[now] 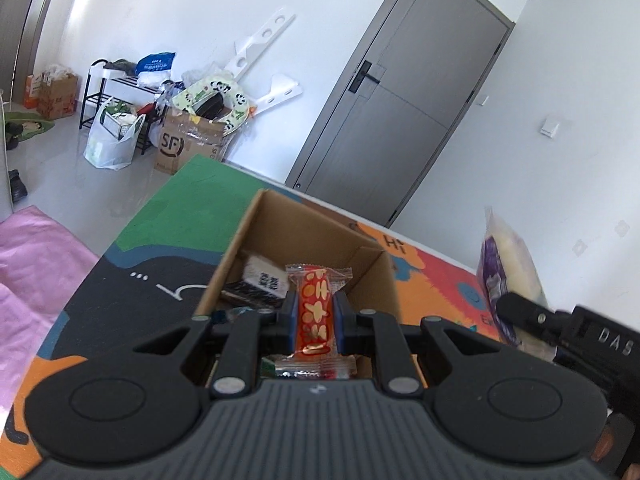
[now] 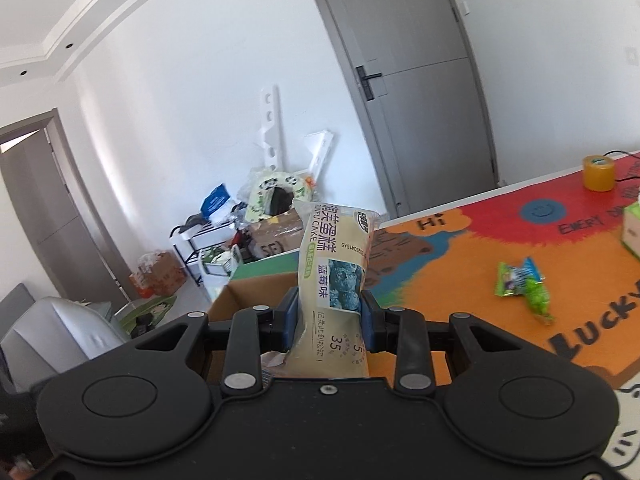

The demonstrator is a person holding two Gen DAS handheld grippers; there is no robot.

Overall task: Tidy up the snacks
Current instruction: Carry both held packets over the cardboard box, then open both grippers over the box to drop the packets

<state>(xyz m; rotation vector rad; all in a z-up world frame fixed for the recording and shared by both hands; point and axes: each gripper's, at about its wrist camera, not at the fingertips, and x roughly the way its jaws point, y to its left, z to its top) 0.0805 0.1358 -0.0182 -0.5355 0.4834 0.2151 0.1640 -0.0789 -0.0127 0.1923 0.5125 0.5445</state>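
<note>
Left gripper [image 1: 314, 322] clamps a red candy [image 1: 315, 312], long axis pointing forward, directly above the open cardboard box [image 1: 304, 224]; the box floor is mostly hidden. Right gripper [image 2: 330, 316] clamps a cake packet [image 2: 334, 272] upright, the box lying ahead and leftward, farther off. Green snacks [image 2: 524, 284] remain on the mat [image 2: 460, 280].

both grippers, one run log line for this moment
left gripper: shut on red candy | right gripper: shut on blueberry cake pack | cardboard box: open
</note>
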